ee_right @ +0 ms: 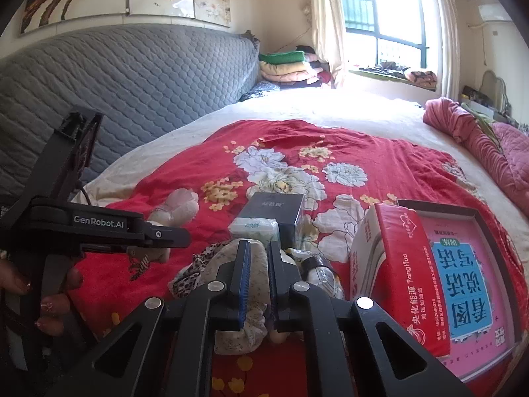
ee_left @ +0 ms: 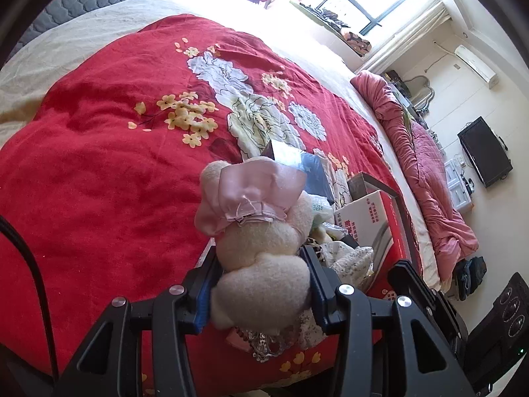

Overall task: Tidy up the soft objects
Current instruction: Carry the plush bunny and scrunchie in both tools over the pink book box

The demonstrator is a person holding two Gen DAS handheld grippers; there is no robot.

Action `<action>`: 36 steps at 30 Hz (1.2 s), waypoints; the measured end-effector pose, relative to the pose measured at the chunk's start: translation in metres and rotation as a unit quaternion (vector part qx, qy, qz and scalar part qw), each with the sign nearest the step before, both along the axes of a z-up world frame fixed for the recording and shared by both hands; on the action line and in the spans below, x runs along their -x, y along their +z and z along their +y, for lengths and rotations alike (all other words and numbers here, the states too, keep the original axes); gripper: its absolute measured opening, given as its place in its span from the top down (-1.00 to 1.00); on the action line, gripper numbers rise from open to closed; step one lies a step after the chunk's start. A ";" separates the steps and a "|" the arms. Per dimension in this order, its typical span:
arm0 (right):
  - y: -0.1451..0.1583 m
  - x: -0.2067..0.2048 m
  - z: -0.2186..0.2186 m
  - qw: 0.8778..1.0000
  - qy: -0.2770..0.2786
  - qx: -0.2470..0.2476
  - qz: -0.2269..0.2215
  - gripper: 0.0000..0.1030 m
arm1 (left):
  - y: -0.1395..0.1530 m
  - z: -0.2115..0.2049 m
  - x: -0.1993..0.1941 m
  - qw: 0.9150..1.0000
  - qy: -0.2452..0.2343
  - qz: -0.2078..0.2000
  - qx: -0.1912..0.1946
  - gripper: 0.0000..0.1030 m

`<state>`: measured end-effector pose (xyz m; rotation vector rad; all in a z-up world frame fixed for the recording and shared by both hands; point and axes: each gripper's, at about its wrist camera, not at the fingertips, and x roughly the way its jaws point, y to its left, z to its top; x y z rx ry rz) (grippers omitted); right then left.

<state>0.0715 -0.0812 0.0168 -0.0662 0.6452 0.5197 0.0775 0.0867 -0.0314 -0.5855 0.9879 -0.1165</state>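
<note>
We count two tongs. Our left tongs [ee_left: 261,284] are clamped on one cream plush toy in a pink satin dress [ee_left: 261,231], lifted above the red floral bedspread [ee_left: 99,165]. Our right tongs [ee_right: 258,284] stand with the fingers nearly together, a narrow gap showing; whether they pinch the speckled cream cloth [ee_right: 244,327] beneath them we cannot tell. Beside that cloth on the bedspread lie one leopard-print fabric piece [ee_right: 195,274], one pale tissue pack [ee_right: 253,230], one dark box [ee_right: 274,211] and one red carton [ee_right: 403,278] leaning on one open tray with a pink printed sheet [ee_right: 472,281]. One rumpled pink quilt [ee_right: 479,145] lies at the bedspread's far side.
</note>
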 end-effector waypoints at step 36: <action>0.017 -0.012 -0.023 0.997 0.017 -0.070 0.017 0.81 | 0.031 -0.034 0.017 0.997 -0.043 -0.040 -0.053 0.06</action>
